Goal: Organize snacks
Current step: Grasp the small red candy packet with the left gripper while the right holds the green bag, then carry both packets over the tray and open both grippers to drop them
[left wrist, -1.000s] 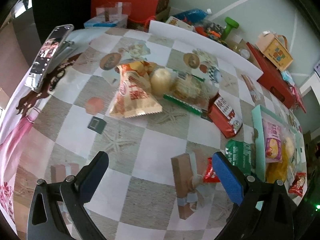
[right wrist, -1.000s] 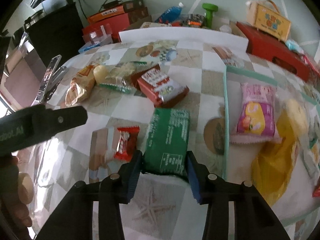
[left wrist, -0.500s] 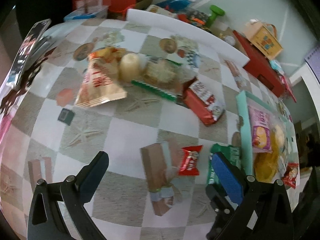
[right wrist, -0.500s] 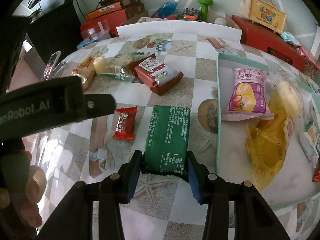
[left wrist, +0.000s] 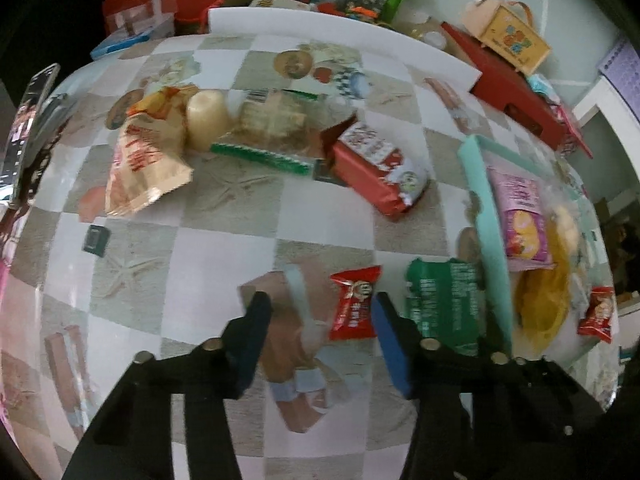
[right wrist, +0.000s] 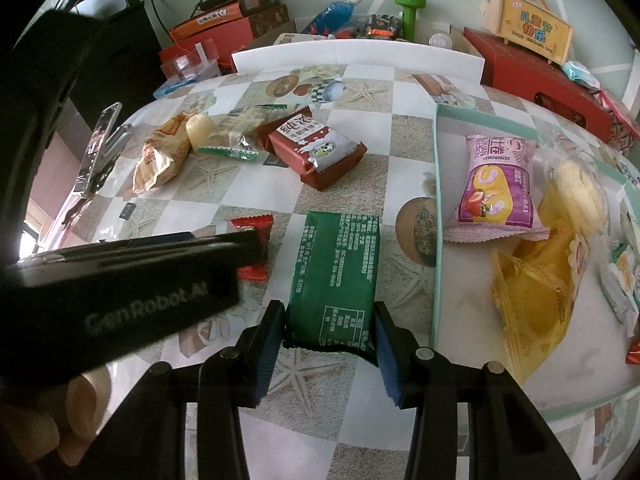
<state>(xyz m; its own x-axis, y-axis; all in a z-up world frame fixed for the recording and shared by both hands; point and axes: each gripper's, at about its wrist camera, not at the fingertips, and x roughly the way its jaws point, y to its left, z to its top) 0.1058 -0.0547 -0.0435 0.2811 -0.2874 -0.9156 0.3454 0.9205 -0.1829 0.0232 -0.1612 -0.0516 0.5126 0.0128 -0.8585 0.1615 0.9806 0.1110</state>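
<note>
Snacks are scattered all over a tabletop (right wrist: 384, 128) dressed in a checkered cloth of white and sandy squares printed with starfish. Up front, the green packet (right wrist: 334, 276) lies flat, and the right gripper (right wrist: 330, 330) has its jaws clamped on the packet's near end, blue pads pressing both sides. Just to its left sits the small red candy wrapper (left wrist: 352, 304), and here's the left gripper (left wrist: 320, 320) hovering right over it, jaws spread apart, the wrapper near the right-hand blue pad, nothing gripped. To the right, the teal-rimmed tray (right wrist: 438, 200) already holds a pink-and-purple cake pack (right wrist: 494, 188), a yellow bag (right wrist: 532, 284) and a pale round pastry (right wrist: 580, 192), with more small packs at its far right edge. Mid-table, a dark red milk-biscuit pack (right wrist: 316, 152) lies tilted, and beyond it a cluster: an orange-printed bag (left wrist: 140, 164), a cream-coloured round snack (left wrist: 206, 118) and a clear wrapped biscuit pack with a green strip (left wrist: 268, 128). A phone (right wrist: 100, 148) leans at the left edge. Behind the tabletop, against a pale green wall, there's clutter: red boxes (right wrist: 536, 68), a yellow carry-box with a handle (right wrist: 532, 32), a green dumbbell (right wrist: 410, 10), a blue bottle (right wrist: 334, 16) and orange cartons (right wrist: 224, 16).
</note>
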